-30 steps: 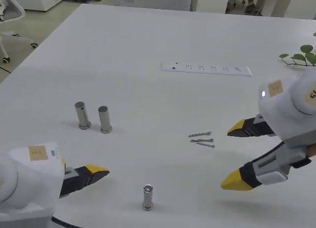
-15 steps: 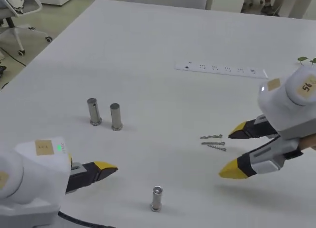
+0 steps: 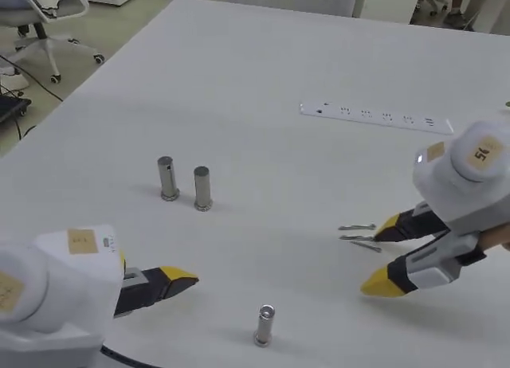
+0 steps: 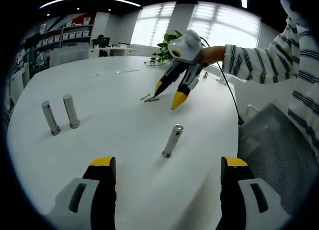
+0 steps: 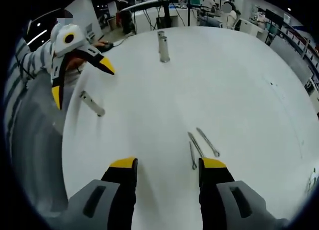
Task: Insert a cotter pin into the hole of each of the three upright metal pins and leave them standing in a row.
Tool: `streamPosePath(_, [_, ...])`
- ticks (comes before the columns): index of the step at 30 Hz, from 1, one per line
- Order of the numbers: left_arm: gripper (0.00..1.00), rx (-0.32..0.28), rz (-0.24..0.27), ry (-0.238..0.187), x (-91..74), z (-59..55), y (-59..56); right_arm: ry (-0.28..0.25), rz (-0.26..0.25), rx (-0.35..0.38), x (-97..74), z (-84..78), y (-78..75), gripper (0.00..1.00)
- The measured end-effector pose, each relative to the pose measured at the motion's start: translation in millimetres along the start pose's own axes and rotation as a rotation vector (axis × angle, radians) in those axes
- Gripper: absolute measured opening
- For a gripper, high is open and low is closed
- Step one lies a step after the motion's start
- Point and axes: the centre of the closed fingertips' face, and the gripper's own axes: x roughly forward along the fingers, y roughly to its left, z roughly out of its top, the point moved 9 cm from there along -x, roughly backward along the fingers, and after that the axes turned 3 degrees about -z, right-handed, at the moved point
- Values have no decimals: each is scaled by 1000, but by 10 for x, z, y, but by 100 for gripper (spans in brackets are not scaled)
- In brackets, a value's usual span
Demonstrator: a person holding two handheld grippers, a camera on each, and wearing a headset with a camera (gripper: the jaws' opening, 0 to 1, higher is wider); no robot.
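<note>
While three metal pins (image 3: 202,188) stand, three cotter pins (image 3: 356,237) lie flat.

Bench (image 3: 239,81) plain white, no pattern. Metal pins (image 3: 202,188) silver-grey, brighter at the tops. Cotter pins (image 3: 358,234) dull grey. Left gripper (image 3: 183,279) and right gripper (image 3: 378,256): white housings, black jaws, yellow tips, a tan sticker (image 3: 80,240) on each. Power strip (image 3: 374,117) white, dark sockets. Sleeve (image 4: 259,65) striped dark blue and white.
</note>
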Motion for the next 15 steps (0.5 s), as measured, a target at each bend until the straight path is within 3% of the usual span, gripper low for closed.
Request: streamPosePath(15, [88,-21,22,-12,-5,-18,29,45,14,-27,47,4,-25,47])
